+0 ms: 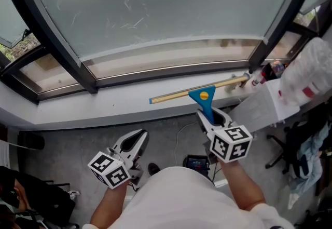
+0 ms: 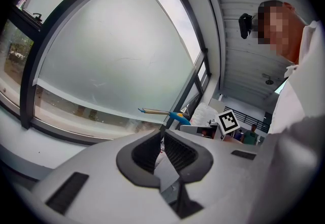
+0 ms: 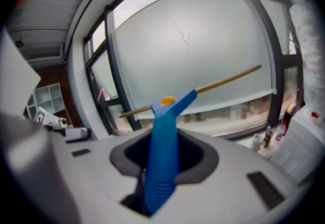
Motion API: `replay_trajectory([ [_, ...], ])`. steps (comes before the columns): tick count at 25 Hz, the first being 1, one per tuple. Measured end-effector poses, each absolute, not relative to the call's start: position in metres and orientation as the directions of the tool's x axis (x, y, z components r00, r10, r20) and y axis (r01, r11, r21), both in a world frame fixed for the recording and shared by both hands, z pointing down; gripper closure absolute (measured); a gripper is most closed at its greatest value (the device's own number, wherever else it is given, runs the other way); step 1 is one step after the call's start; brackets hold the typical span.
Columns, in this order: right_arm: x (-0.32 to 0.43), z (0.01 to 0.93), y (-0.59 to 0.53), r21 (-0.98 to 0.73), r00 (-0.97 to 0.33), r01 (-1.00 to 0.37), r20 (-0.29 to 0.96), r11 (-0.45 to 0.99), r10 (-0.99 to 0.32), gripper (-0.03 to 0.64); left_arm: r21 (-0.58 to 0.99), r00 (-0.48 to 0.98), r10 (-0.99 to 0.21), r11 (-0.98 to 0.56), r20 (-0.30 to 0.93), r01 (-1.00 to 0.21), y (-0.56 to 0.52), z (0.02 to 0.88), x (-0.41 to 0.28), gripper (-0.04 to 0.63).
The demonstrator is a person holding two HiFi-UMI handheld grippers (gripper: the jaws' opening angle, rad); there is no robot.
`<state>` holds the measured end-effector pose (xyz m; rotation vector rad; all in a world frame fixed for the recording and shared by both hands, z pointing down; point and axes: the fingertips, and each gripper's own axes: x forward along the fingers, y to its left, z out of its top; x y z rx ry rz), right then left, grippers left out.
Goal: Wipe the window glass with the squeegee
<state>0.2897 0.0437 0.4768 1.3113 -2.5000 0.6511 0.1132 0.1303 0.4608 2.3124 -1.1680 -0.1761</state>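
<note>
wide frosted window glass (image 1: 155, 4) in a dark frame up top. below it, long pale sill (image 1: 104, 111). low in front of the pane, over the sill: squeegee (image 1: 205, 95), long blade roughly level, blue handle pointing back; contact with the glass impossible to tell. clamped tight on that handle, right gripper (image 1: 208, 118). lower left, well apart: left gripper (image 1: 136, 138), jaws closed together, empty.

Counted one blue-handled squeegee (image 1: 205, 95). Tallied two grippers in all, one left gripper (image 1: 138, 138) and one right gripper (image 1: 211, 117), with two marker cubes (image 1: 109, 169), (image 1: 231, 143). Noted one large frosted window pane (image 1: 166, 4), one white plastic bag (image 1: 311, 64), and small bottles (image 3: 267, 135) too blurred to number.
</note>
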Motion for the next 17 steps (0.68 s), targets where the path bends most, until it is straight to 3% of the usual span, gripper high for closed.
replay_trajectory([
  [17, 0.296, 0.454, 0.022, -0.236, -0.562, -0.827, 0.328, 0.51, -0.76, 0.482, 0.48, 0.628, -0.775, -0.526, 0.068, -0.702, 0.114, 0.448, 0.129, 0.549],
])
